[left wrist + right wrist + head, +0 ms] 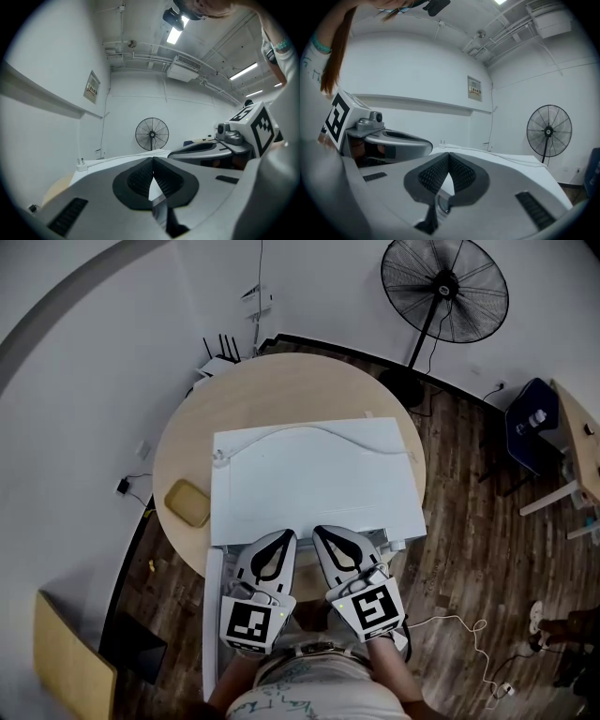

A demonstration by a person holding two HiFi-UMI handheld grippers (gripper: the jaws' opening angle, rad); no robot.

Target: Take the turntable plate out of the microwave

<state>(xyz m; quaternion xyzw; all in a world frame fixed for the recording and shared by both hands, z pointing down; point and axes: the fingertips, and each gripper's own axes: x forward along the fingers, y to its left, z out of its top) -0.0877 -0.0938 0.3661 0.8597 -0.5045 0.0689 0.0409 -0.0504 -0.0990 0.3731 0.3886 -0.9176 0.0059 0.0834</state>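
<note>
The white microwave [319, 484] stands on a round wooden table [281, 390], seen from above, with its door [213, 615] swung open at the left front. The turntable plate is hidden inside. My left gripper [284, 538] and right gripper [323, 532] are side by side at the microwave's front top edge, both shut with nothing between the jaws. In the left gripper view the shut left gripper [153, 160] looks over the white top [117, 161]. The right gripper [449, 155] shows the same over the top [520, 164].
A yellow flat object [187, 502] lies on the table left of the microwave. A white cable [309, 430] runs across the microwave's top. A standing fan [445, 292] is behind the table, a blue chair [530, 423] to the right, a cardboard box [70, 657] at lower left.
</note>
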